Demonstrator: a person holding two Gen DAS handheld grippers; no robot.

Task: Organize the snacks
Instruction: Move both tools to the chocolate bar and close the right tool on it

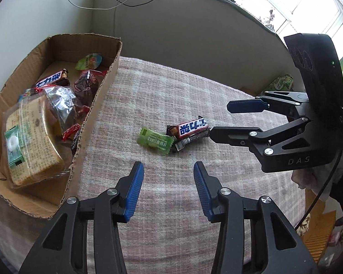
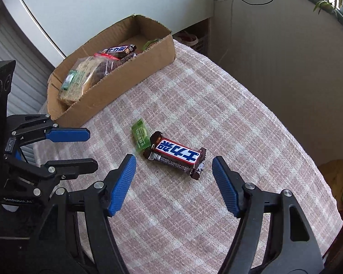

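Right hand-held gripper (image 2: 173, 182) spread wide, empty, poised just near of the chocolate bar (image 2: 176, 155) on the checked surface (image 2: 228, 118). Left hand-held gripper (image 1: 168, 189) likewise wide, holding nothing. Probably mid-sorting: two snacks left out, one bar and one green candy (image 2: 140, 138) touching it. Next: straddle bar, close, carry far-left to cardboard box (image 2: 116, 91), already holding several snacks.

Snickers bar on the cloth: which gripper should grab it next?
Right, probably. The right gripper is open with the Snickers bar lying just ahead, roughly centred between its fingers. The left gripper, also open, points more toward the green candy.
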